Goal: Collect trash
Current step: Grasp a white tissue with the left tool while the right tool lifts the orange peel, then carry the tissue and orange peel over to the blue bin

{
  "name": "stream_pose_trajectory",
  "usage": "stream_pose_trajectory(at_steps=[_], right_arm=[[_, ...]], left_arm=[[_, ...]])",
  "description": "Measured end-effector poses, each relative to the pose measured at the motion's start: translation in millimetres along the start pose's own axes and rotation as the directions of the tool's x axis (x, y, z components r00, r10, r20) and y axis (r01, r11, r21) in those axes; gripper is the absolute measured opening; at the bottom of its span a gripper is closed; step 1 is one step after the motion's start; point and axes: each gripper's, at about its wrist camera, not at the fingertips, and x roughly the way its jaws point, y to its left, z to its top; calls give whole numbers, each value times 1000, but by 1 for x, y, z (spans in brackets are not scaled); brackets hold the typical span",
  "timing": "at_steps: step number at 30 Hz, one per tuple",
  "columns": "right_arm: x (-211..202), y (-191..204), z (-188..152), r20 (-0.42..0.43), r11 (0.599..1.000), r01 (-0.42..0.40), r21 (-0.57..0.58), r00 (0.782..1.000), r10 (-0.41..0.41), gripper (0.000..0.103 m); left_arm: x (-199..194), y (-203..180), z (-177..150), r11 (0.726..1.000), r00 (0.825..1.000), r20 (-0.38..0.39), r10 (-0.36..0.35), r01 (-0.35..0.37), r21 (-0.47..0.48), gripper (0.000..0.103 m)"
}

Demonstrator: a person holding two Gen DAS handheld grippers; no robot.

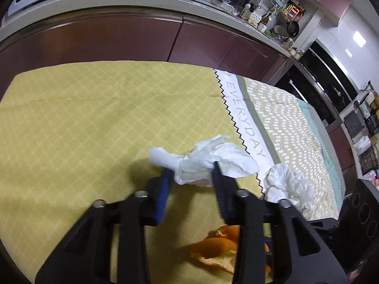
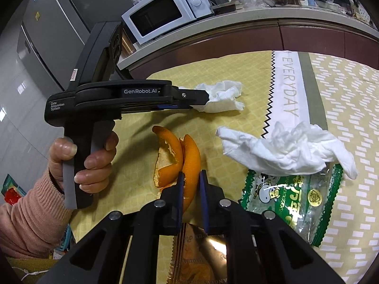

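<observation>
A crumpled white tissue (image 1: 213, 161) lies on the yellow tablecloth (image 1: 94, 118), and my left gripper (image 1: 192, 174) is shut on its near end. From the right wrist view the same tissue (image 2: 222, 97) sits at the tips of the left gripper (image 2: 205, 99), whose handle a hand (image 2: 90, 163) holds. My right gripper (image 2: 191, 177) is shut on a curled orange peel (image 2: 189, 151), one strip pinched between its blue pads. The orange peel (image 1: 213, 248) also shows low in the left wrist view.
A second crumpled tissue (image 2: 291, 151) rests partly on a clear, green-printed snack wrapper (image 2: 296, 203). A shiny brown wrapper (image 2: 201, 248) lies under my right gripper. Behind the table run dark red cabinets (image 1: 118, 37) and a cluttered counter with a microwave (image 2: 163, 14).
</observation>
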Motion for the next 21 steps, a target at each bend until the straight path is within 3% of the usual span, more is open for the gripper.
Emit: stream_pose_trajectory(at_steps=[4, 15, 21], right_arm=[[-7, -2, -3, 19, 1000, 7, 4, 1000, -7, 11], [-30, 0, -1, 100, 1000, 28, 11, 995, -29, 11], [-38, 6, -1, 139, 1000, -2, 11, 990, 0, 11]], left_arm=[[-8, -2, -3, 1000, 999, 31, 22, -22, 17, 14], [-79, 2, -28, 998, 983, 172, 59, -62, 17, 14], [-118, 17, -53, 998, 971, 228, 69, -67, -15, 13]])
